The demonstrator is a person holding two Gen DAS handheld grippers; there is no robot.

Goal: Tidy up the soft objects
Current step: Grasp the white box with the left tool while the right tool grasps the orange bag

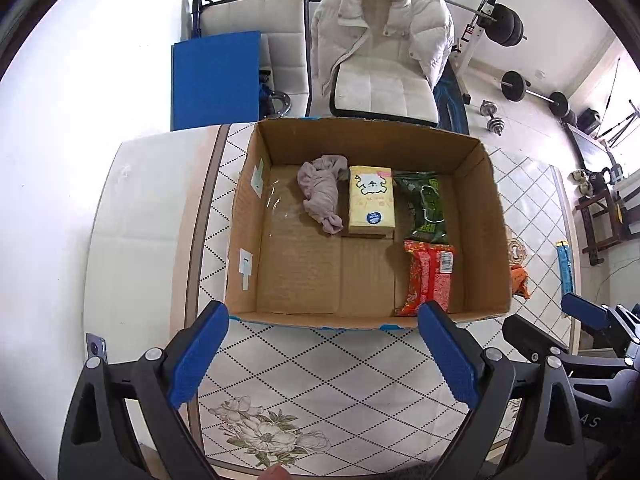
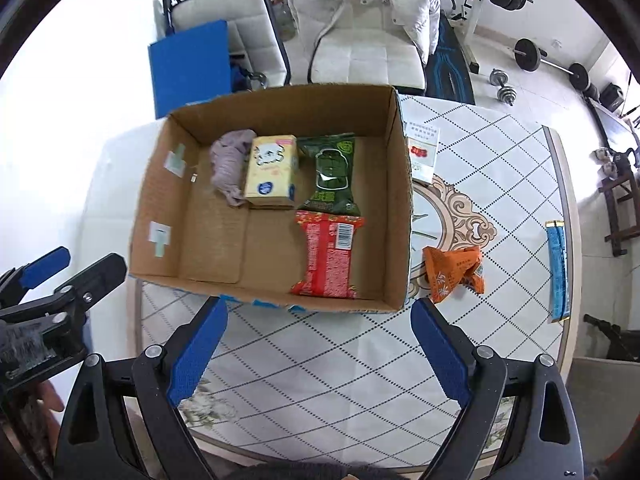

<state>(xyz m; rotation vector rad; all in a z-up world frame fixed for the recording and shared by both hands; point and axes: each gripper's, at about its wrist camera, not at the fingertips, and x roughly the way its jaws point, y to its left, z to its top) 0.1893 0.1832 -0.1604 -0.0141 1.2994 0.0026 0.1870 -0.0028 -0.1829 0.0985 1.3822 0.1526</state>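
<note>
Both the left gripper point(image 1: 322, 354) and the right gripper point(image 2: 318, 350) are hovering with blue-padded fingers spread wide and gripping nothing, just short of the open brown cardboard box point(image 1: 486, 216) sitting ahead of their tips. Inside it, a red crinkly snack packet point(image 2: 330, 254) with a barcode label is lying nearest, by the left gripper's right fingertip; beyond are lying a dark green packet point(image 2: 332, 176), a pale yellow tissue pack point(image 2: 272, 170) with a cartoon face, and a crumpled mauve cloth point(image 2: 228, 166). An orange wrapper point(image 2: 454, 270) is lying outside, just past the right gripper's right finger; its print is unreadable.

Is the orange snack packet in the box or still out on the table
Out. The orange packet lies on the table, right of the box.
</note>
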